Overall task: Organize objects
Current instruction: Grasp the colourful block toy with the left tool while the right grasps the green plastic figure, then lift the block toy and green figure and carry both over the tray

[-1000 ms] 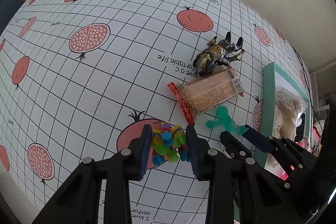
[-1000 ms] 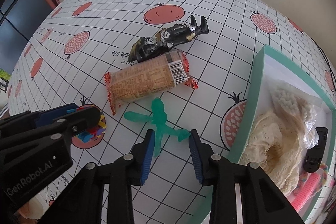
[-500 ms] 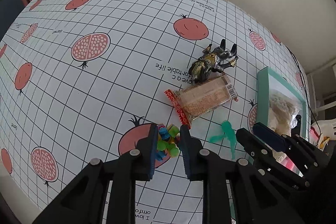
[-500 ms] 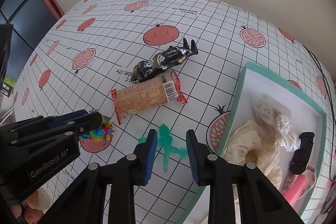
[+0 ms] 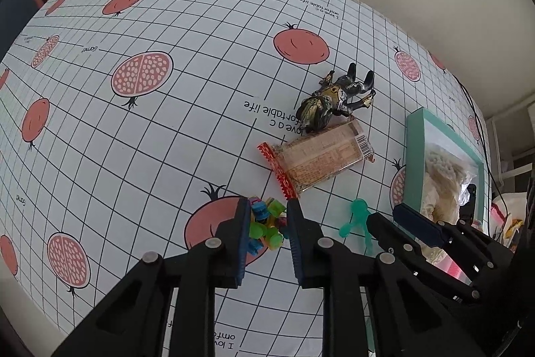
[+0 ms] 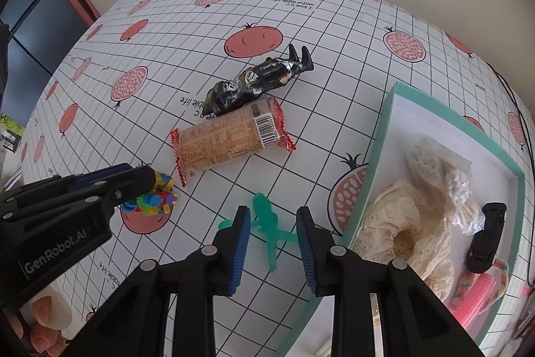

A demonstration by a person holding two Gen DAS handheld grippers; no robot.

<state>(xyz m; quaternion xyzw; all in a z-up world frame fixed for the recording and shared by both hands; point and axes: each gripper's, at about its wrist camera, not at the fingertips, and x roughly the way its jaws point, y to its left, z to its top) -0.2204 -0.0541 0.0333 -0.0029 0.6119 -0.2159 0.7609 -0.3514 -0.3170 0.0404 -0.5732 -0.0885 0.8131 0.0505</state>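
Left gripper [image 5: 267,233]: jaws narrowed onto the bead cluster [image 5: 265,225], both pads touching it at 6 o'clock in the left view. Right gripper [image 6: 272,243]: jaws apart, straddling the green figure [image 6: 269,225] without clear contact; whether the pads touch it cannot be told. Beyond the left gripper, at 1 o'clock, the snack pack [image 5: 317,161] lies on the cloth [image 5: 167,139], its red crimped end just beside the beads; the dark figurine [image 5: 334,101] lies against its far side. The teal box [image 6: 378,163] sits at 3 o'clock in the right view, holding lace fabric [image 6: 408,230], a black clip [image 6: 485,236] and a pink comb [image 6: 474,296]. Compared with one second ago, the left jaws have closed in from a wider stance around the beads, and the right jaws have stayed apart about the green figure.
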